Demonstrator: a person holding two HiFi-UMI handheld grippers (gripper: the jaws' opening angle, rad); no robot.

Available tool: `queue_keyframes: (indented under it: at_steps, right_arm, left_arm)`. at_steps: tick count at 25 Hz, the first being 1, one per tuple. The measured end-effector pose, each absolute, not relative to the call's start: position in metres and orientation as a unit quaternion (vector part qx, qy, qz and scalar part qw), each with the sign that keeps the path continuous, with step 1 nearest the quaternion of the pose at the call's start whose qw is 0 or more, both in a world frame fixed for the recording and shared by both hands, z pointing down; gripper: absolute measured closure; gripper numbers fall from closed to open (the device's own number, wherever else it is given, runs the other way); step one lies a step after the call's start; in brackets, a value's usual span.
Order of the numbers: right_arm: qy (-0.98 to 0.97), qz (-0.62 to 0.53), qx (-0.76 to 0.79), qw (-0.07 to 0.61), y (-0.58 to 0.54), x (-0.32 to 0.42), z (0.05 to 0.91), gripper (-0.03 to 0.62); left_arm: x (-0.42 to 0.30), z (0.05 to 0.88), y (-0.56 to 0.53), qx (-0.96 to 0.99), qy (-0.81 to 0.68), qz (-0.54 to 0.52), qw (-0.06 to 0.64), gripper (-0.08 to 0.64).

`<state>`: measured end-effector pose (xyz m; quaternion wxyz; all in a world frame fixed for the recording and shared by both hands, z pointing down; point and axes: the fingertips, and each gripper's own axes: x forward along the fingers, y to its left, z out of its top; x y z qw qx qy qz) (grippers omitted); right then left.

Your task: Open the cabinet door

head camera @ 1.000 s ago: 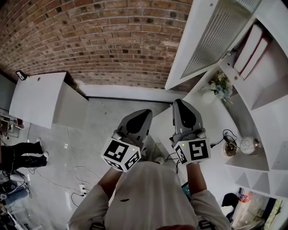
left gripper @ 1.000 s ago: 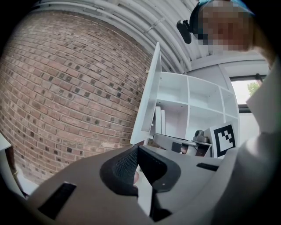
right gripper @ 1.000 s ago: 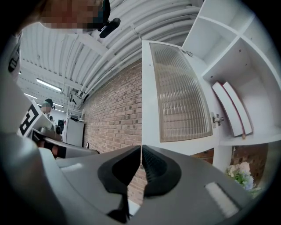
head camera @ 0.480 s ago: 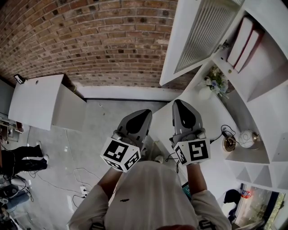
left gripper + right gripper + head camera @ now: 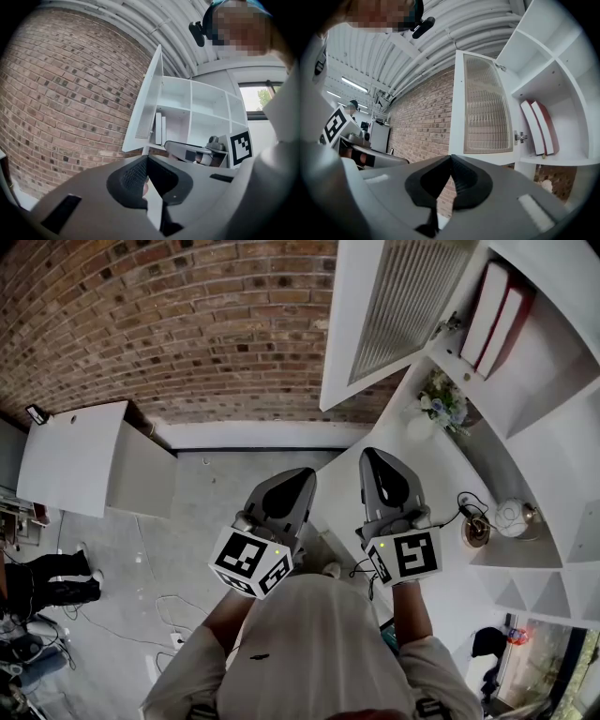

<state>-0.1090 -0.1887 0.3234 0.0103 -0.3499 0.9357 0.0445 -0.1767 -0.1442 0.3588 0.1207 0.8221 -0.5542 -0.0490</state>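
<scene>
The white cabinet door (image 5: 394, 306) with its ribbed glass pane stands swung wide open from the white shelf unit (image 5: 553, 427). It also shows in the left gripper view as the door (image 5: 147, 108) and in the right gripper view as the door (image 5: 485, 108). Both grippers are held level in front of the person, short of the door and touching nothing. My left gripper (image 5: 305, 474) (image 5: 146, 157) has its jaws together with nothing in them. My right gripper (image 5: 373, 456) (image 5: 451, 157) is also shut and empty. Two books (image 5: 497, 310) stand in the opened compartment.
A flower bunch (image 5: 441, 401) and a round ornament (image 5: 514, 517) with a cable sit on lower shelves. A brick wall (image 5: 187, 324) runs behind. A low white cabinet (image 5: 84, 460) stands at the left. Cables (image 5: 178, 606) and a person's legs (image 5: 47, 577) are on the floor.
The open door and shelves have slid left in the head view, and more of the shelf unit shows. Both grippers keep their place side by side, still empty.
</scene>
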Motion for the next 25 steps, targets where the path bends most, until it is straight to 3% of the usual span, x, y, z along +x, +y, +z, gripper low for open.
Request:
queue_keyframes:
  at_steps: [25]
  right_arm:
    - [0.900, 0.055, -0.433, 0.011, -0.205, -0.007, 0.314, 0.594]
  left_arm:
    - [-0.146, 0.353, -0.156, 0.835, -0.537, -0.048, 0.115, 0.551]
